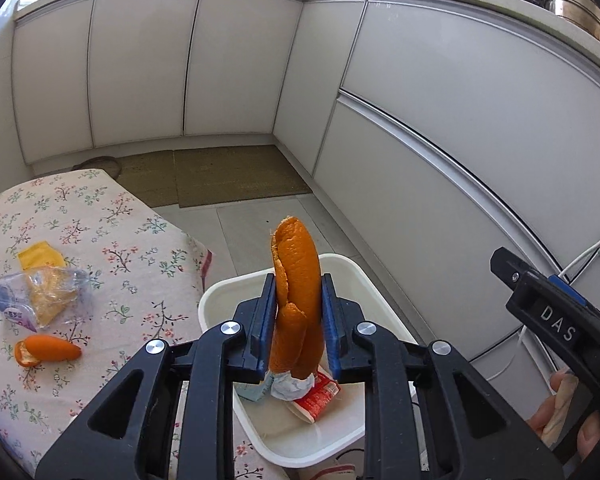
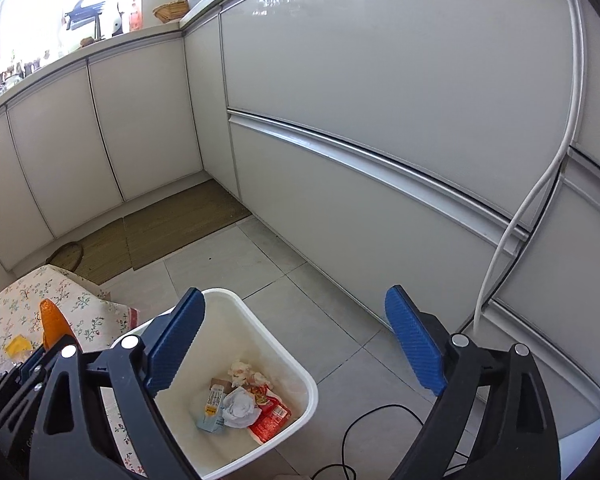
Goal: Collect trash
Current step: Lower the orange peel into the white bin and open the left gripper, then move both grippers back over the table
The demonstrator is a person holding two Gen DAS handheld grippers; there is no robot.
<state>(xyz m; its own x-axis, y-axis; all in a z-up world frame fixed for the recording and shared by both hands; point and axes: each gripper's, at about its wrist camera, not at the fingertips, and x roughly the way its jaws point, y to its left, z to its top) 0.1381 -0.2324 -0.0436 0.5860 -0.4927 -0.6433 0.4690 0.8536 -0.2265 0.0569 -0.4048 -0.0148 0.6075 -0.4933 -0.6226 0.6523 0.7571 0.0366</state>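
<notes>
My left gripper [image 1: 298,312] is shut on a long curl of orange peel [image 1: 298,280], which stands upright between the blue pads above the white bin [image 1: 364,276]. In the right wrist view the same peel [image 2: 52,326] shows at the left, over the table edge. The bin [image 2: 276,348] holds a crumpled tissue [image 2: 240,406], a red wrapper [image 2: 270,418] and a small carton [image 2: 214,408]. My right gripper [image 2: 296,344] is open, empty, its left pad over the bin's rim. On the floral table lie another peel piece [image 1: 48,350], a crushed plastic bottle [image 1: 40,300] and a yellow scrap [image 1: 40,254].
White kitchen cabinets [image 1: 440,92] run along the back and right. Brown mats [image 1: 236,176] lie on the grey tiled floor. A white cable [image 2: 540,200] hangs down the cabinet front, and a black cord [image 2: 364,428] lies on the floor beside the bin.
</notes>
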